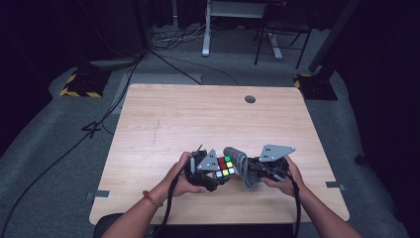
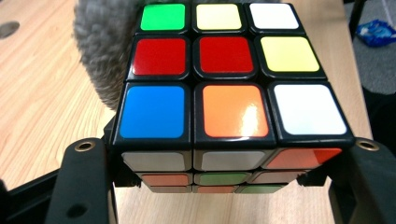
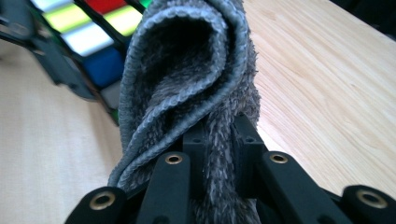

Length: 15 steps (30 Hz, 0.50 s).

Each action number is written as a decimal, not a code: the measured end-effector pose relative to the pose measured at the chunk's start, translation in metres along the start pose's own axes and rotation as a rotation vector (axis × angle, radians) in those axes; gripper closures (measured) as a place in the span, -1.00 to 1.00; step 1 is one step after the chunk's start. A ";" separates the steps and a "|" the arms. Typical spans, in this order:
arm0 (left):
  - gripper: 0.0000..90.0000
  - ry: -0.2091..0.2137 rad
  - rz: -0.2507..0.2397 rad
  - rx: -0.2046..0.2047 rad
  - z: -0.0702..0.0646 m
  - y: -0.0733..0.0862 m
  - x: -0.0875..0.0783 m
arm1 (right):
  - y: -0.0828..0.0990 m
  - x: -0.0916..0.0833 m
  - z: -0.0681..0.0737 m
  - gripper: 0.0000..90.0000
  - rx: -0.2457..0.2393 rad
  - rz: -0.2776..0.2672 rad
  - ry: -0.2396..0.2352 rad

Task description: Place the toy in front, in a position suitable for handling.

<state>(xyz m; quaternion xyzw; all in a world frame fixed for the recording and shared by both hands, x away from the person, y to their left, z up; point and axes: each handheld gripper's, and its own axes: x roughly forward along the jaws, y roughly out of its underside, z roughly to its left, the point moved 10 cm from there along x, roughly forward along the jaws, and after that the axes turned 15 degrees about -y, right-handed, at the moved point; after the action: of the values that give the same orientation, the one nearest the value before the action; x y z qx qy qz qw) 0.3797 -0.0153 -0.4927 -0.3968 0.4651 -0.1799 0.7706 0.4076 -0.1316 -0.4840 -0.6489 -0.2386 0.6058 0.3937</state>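
Note:
A scrambled puzzle cube (image 1: pixel 224 167) with coloured stickers is held just above the wooden table (image 1: pixel 198 119) near its front edge. My left gripper (image 1: pixel 214 174) is shut on the cube (image 2: pixel 229 93), one black jaw on each side. My right gripper (image 1: pixel 249 171) is shut on a grey fluffy cloth (image 1: pixel 238 161). In the right gripper view the folded cloth (image 3: pixel 187 84) rises from between the jaws, and the cube (image 3: pixel 88 28) lies right behind it. The cloth (image 2: pixel 102 51) presses against the cube's far left side in the left gripper view.
A dark round hole (image 1: pixel 250 99) sits near the table's far edge. Cables (image 1: pixel 163 59) trail over the grey floor behind the table, beside yellow-black striped stand feet (image 1: pixel 81 84) and chair legs (image 1: pixel 275 44). A blue packet (image 2: pixel 378 32) lies on the floor.

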 end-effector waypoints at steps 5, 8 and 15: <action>-0.25 0.007 -0.005 0.000 -0.004 -0.004 0.002 | -0.001 0.007 0.008 0.76 0.020 -0.036 -0.087; -0.25 0.010 -0.001 0.005 -0.004 -0.003 0.003 | -0.004 0.011 0.016 0.77 0.008 -0.045 -0.114; -0.25 -0.006 0.026 0.032 -0.004 0.002 0.005 | -0.012 0.006 0.022 0.77 0.014 -0.110 -0.158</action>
<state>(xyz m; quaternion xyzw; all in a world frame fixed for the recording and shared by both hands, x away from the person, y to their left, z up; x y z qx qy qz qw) 0.3788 -0.0188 -0.4984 -0.3787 0.4652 -0.1760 0.7805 0.3894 -0.1155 -0.4769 -0.5822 -0.2999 0.6342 0.4110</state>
